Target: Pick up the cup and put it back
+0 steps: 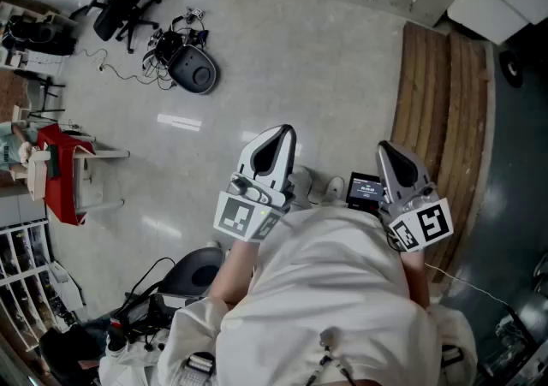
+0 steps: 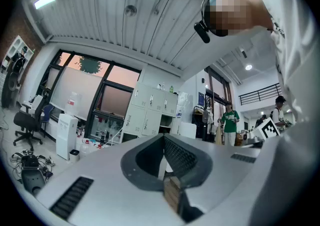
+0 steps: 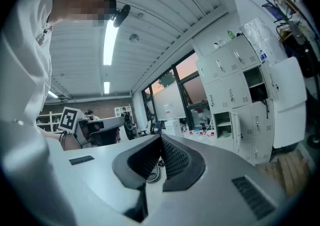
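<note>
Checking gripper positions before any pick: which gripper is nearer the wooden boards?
Right. The right gripper sits just left of the boards; the left gripper is farther left, over floor.

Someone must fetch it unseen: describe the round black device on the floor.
On the pale floor, find the black office chair at the far left; the round black device lies near it, towards the person. Unlike the chair, it is a disc with a tangle of cables at its side.

Under me, the pale speckled floor (image 1: 300, 59) carries a black office chair (image 1: 120, 3) at the far left. Nearby is a dark round device (image 1: 193, 73) beside tangled cables (image 1: 163, 44). Wooden boards (image 1: 441, 110) lie to my right.
</note>
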The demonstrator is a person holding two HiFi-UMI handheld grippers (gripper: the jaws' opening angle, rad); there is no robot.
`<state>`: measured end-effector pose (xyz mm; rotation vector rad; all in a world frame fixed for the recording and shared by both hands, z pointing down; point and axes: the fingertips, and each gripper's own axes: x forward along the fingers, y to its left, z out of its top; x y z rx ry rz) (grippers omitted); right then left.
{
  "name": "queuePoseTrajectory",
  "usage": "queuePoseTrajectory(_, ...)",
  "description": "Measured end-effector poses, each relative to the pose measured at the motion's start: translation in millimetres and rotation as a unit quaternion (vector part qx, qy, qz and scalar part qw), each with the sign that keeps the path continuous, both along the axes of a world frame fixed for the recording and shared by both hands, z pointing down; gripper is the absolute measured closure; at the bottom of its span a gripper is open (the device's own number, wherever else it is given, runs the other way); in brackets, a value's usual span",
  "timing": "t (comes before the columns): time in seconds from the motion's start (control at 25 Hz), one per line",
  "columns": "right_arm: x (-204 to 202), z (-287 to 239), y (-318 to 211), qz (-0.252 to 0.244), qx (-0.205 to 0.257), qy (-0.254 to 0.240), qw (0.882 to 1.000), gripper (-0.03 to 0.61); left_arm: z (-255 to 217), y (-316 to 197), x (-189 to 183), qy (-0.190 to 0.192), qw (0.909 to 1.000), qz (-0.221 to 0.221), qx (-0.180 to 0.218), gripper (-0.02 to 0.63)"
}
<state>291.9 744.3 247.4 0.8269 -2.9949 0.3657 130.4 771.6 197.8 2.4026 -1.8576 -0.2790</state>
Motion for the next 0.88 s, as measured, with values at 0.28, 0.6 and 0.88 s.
queuePoseTrajectory(0.28,19.1,7.7,3.2,-0.01,0.007,0.017,1.0,0.554,0.6,7.9,20.3,-0.008,0.9998,-0.006,0.019,0.606)
queuePoseTrajectory(0.6,3.6,9.6,-6.7,0.01,-0.003,0.01,1.0,0.554,6.8,6.9,1.1,0.004,0.9998,0.006,0.019,0.606)
queuePoseTrajectory(0.88,-28.9,10.0,-7.6,0.03,-0.024,0.009,0.999,0.554,12.8,-5.0,-19.2,-0.002,0.9991,0.042,0.006,0.606)
